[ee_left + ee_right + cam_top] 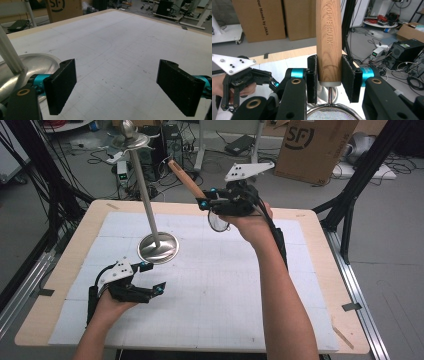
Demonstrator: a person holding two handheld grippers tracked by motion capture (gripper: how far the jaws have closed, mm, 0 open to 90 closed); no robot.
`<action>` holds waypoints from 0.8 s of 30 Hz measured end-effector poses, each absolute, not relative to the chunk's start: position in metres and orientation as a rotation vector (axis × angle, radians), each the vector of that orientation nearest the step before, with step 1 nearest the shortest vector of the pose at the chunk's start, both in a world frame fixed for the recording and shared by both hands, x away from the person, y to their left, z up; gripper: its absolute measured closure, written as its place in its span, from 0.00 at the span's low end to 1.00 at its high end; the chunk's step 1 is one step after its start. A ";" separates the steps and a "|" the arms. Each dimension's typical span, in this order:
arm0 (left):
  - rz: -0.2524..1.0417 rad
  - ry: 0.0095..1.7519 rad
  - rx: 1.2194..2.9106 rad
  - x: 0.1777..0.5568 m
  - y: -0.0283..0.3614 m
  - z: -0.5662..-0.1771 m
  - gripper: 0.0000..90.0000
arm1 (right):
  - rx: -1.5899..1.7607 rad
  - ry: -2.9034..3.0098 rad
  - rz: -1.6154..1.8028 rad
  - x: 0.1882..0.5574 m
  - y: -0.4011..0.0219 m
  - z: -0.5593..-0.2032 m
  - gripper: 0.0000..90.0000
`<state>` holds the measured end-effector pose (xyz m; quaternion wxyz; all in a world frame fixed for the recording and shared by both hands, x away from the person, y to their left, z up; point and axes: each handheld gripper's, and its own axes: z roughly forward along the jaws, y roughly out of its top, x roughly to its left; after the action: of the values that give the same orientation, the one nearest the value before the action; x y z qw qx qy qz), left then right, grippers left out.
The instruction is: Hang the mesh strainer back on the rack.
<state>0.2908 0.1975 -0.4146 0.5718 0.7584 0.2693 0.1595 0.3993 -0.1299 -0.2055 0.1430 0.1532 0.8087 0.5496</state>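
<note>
A small mesh strainer [217,222] with a wooden handle [186,179] hangs in the air above the far middle of the table. My right gripper [203,203] is shut on that handle. In the right gripper view the pads [348,77] press both sides of the handle [329,37] just above its metal collar, and the mesh bowl [329,115] sits below the jaws. My left gripper [152,278] rests on the white mat near the front left, open, with nothing between its pads [61,87]. It lies just in front of a metal stand's round base [158,247].
The stand's white pole [145,195] leans up to a metal top [129,140] beyond the table's far edge. Its base [37,65] lies left of my left jaw. A white gridded mat [225,290] covers the wooden table. Cardboard boxes [312,147] and cables lie on the floor behind.
</note>
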 end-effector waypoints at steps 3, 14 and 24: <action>0.371 0.631 1.781 0.291 0.196 -0.415 0.19 | 0.429 2.333 1.568 0.401 -0.125 -0.198 0.75; 0.367 0.623 1.780 0.290 0.195 -0.415 0.19 | 0.416 2.338 1.543 0.409 -0.104 -0.174 0.75; 0.357 0.618 1.780 0.289 0.194 -0.414 0.19 | 0.443 2.329 1.540 0.419 -0.097 -0.170 0.75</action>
<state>0.2889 0.1940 -0.4142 0.5746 0.7597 0.2637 0.1522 0.4185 -0.0966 -0.1704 0.1566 0.1548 0.8136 0.5381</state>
